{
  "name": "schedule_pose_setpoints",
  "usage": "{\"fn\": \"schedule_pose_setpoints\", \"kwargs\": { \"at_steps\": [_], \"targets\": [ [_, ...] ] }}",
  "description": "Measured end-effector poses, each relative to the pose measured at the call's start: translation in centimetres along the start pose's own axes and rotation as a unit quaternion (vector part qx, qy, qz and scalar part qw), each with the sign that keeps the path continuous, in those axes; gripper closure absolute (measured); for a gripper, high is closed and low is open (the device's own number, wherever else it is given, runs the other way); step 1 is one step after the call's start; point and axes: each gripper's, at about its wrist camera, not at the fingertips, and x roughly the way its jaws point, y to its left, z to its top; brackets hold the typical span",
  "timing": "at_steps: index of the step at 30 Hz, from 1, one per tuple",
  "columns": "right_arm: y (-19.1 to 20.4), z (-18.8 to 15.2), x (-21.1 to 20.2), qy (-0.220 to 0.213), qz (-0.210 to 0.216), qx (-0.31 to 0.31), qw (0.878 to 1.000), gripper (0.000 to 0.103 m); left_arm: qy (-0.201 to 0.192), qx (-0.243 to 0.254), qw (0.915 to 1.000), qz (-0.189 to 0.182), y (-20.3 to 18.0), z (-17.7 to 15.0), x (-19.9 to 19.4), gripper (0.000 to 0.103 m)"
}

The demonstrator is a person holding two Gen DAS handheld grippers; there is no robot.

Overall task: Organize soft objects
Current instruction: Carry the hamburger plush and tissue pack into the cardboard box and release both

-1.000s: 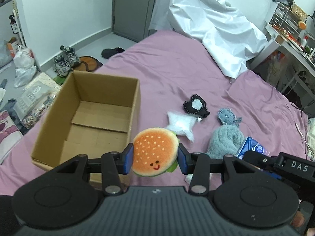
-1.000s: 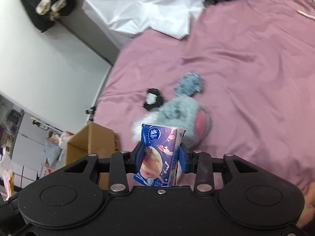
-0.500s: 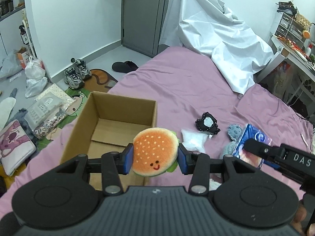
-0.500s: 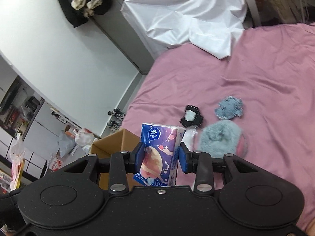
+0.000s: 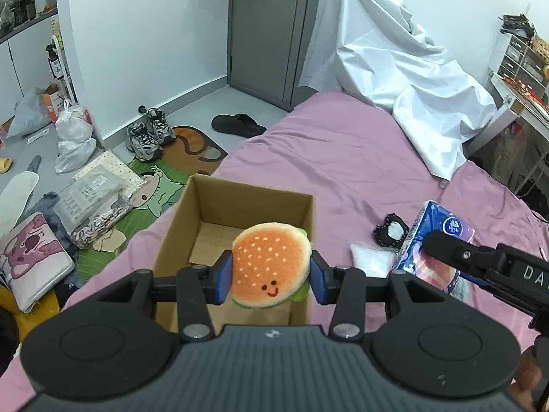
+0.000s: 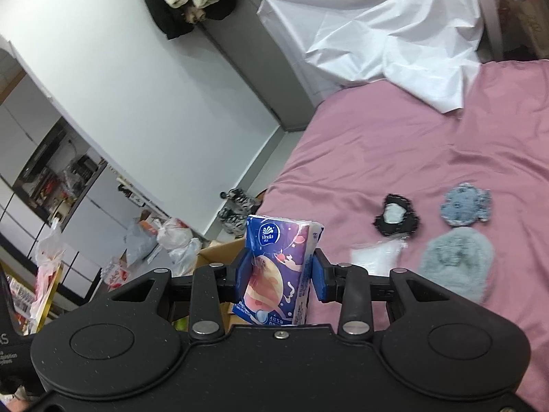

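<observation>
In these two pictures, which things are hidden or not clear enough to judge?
- Cardboard box, left wrist view: the burger plush and the left gripper hide its near floor.
- Same box, right wrist view: the tissue pack hides most of it.
- Grey plush, right wrist view: blurred, shape unclear.

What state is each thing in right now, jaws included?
Left gripper: jaws shut on burger plush.
Right gripper: jaws shut on tissue pack.
Cardboard box: open, nothing visible inside.
Grey plush: lying on bed.
</observation>
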Motion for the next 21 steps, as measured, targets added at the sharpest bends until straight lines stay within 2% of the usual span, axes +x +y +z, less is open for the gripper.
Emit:
{"fn": "schedule_pose_setpoints", "kwargs": {
  "at_steps": [21],
  "targets": [
    [2.8, -1.2, 7.6, 0.04, 0.006, -0.008, 0.999, 0.067, 0.025, -0.066, 0.9975, 0.009, 6.5, 2.2, 6.3, 0.059]
  ]
}}
